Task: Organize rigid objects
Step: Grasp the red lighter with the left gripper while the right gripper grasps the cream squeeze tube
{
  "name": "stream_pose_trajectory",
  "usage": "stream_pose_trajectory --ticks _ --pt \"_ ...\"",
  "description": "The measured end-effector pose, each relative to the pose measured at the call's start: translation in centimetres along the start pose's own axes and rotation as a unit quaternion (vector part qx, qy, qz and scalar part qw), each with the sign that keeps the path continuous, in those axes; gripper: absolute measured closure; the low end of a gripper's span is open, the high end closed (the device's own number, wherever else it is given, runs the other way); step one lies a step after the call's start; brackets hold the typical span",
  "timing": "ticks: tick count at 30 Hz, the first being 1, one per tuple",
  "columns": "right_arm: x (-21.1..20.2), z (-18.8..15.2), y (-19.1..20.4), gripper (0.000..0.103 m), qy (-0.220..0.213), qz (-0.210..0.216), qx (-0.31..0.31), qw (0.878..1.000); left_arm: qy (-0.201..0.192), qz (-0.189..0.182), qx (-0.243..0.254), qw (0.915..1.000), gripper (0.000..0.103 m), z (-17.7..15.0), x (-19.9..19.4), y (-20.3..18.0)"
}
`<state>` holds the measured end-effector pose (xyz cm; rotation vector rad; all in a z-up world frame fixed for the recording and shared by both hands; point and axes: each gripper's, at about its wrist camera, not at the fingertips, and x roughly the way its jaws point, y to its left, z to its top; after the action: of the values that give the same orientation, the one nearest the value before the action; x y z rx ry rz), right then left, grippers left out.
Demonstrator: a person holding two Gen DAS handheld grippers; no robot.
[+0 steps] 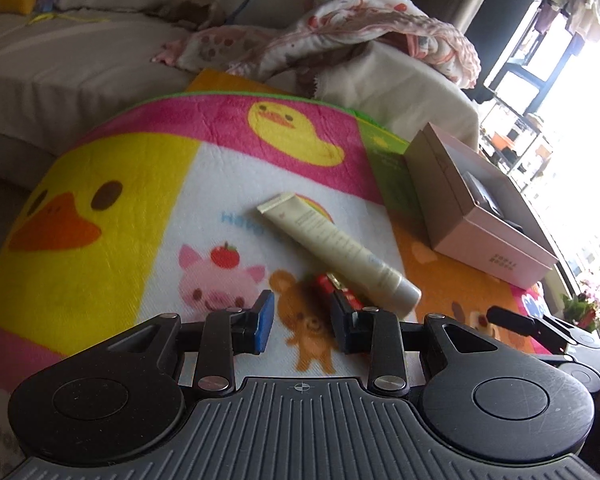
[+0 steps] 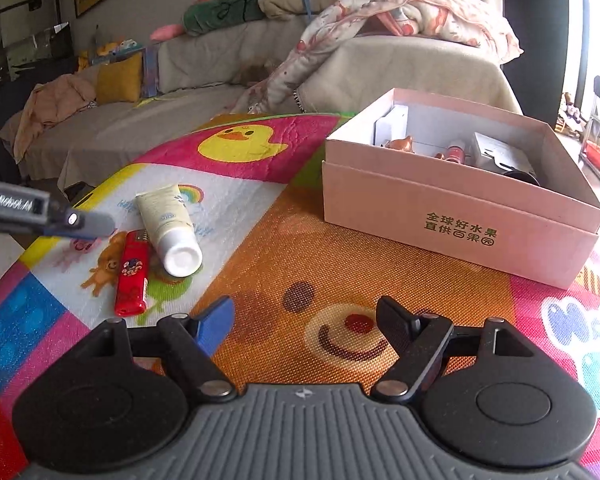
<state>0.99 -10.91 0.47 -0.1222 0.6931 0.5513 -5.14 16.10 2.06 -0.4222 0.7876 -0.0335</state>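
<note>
A cream tube with a white cap lies on the colourful play mat. A red lighter lies beside it, touching the tube. My left gripper is open and empty, low over the mat; its right finger partly hides the lighter's near end. It also shows at the left edge of the right wrist view. My right gripper is open and empty over the orange bear print. A pink open box holds several small items.
A grey sofa with a yellow cushion and a crumpled patterned blanket stands behind the mat. A bright window with shelving is at the right.
</note>
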Motion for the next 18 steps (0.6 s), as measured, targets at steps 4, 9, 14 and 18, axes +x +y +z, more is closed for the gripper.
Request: stream_pose_trajectory --ticks 4,9,14,18 --pt "-0.1 0.0 0.0 0.024 0.000 0.001 0.002 1.000 0.014 -0.009 0.023 0.9996 0.069 -0.5 1.0 -1.6" --pt "-0.1 0.0 -0.2 0.024 -0.001 -0.002 0.005 1.000 0.004 -0.011 0.052 0.9986 0.068 -0.1 2.9 -3.8" --pt "-0.1 0.0 -0.2 0.024 -0.002 -0.001 0.007 1.000 -0.014 0.011 0.135 0.9907 0.068 -0.9 3.8 -6.2" --pt "-0.1 0.0 -0.3 0.024 -0.002 0.000 0.009 1.000 -0.028 0.025 0.191 0.9808 0.071 -1.8 3.6 -6.7"
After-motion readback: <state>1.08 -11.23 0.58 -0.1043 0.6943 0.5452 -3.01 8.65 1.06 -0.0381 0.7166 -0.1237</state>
